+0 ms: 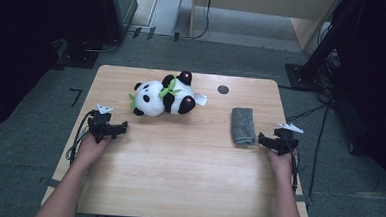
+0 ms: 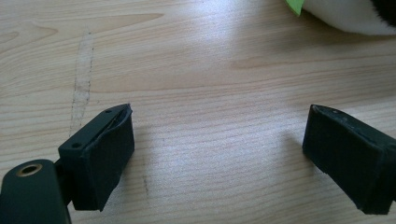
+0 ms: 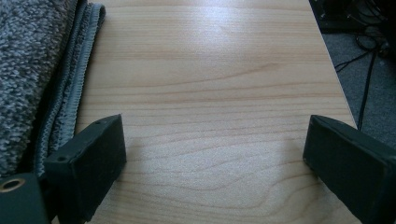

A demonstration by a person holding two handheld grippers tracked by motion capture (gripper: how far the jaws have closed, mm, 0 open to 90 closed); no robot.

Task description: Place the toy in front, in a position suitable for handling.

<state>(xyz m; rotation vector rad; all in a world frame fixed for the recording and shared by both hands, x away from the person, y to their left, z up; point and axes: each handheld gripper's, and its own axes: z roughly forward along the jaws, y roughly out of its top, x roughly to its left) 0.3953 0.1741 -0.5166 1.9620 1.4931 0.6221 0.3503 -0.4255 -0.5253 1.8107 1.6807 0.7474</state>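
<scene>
Left gripper (image 1: 122,127) lower left, jaws apart – nothing between, right gripper (image 1: 262,139) beside towel (image 1: 242,125), jaws apart, panda (image 1: 163,99) upper centre of table (image 1: 177,178).

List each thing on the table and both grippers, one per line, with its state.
Panda plush toy: lying on its side at the table's far half, untouched.
Grey towel: folded, lying flat, free of the jaws.
Left gripper: jaws open, nothing between them, near the panda plush toy.
Right gripper: jaws open, empty, right beside the grey towel's near end.
Table: wooden, with a dark round hole near its far edge.
</scene>
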